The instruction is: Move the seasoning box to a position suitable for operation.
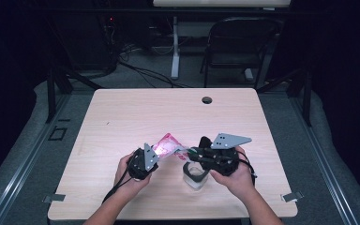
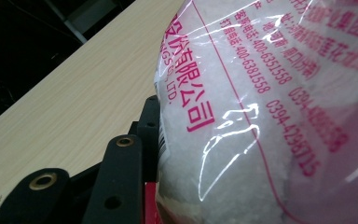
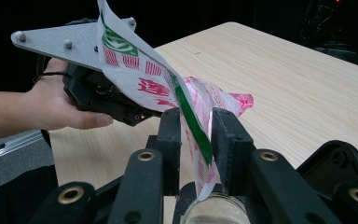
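Note:
A clear plastic bag of white granules with pink print point(image 1: 168, 144) hangs tilted between the two grippers, above the table. My left gripper point(image 1: 158, 152) is shut on its bulging body. In the left gripper view the bag point(image 2: 261, 116) bulges against one black finger point(image 2: 147, 126), and the other finger is hidden behind it. My right gripper point(image 3: 198, 123) stands open, with the bag's flat green-striped edge point(image 3: 193, 121) running loosely between its fingers. Directly below the right gripper point(image 1: 188, 153) stands a small glass jar point(image 1: 196, 177), and its rim point(image 3: 214, 212) shows under the fingers.
The light wooden table point(image 1: 122, 117) has a cable hole point(image 1: 207, 100) near its far edge. A metal clip point(image 1: 52, 198) sits at the front left corner and another clip point(image 1: 293, 196) at the front right. A dark folding chair point(image 1: 236, 42) stands beyond the table.

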